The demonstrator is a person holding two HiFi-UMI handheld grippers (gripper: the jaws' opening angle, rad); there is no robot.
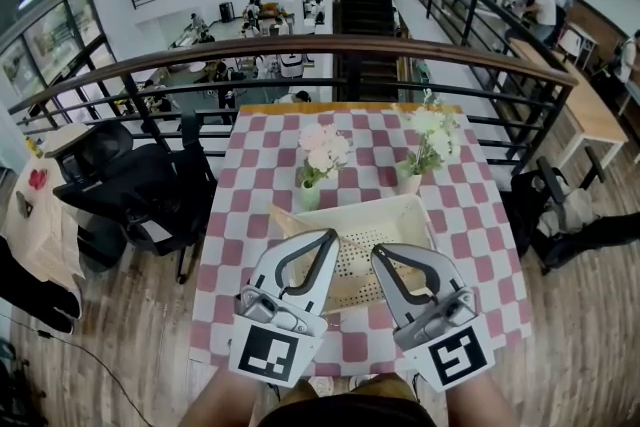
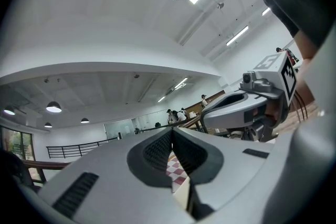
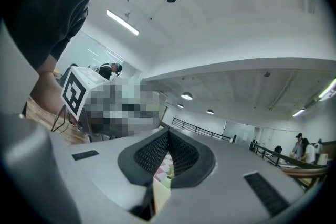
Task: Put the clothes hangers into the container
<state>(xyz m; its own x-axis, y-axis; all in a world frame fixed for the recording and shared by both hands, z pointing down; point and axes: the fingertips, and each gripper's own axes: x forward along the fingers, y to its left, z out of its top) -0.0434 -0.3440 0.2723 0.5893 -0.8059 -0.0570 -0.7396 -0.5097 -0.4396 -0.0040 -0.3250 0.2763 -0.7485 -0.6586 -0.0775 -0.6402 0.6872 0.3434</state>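
Observation:
A cream perforated container sits in the middle of a table with a pink-and-white checked cloth. I see no clothes hanger in any view. My left gripper hovers over the container's near left part, shut, with nothing between its jaws. My right gripper hovers over the near right part, also shut and empty. In the left gripper view the closed pads meet and the right gripper shows beside them. The right gripper view shows its pads pressed together, tilted up toward the ceiling.
Two vases of pale flowers stand just behind the container. A black office chair is left of the table, a dark railing runs behind it, and bags lie on the floor at right.

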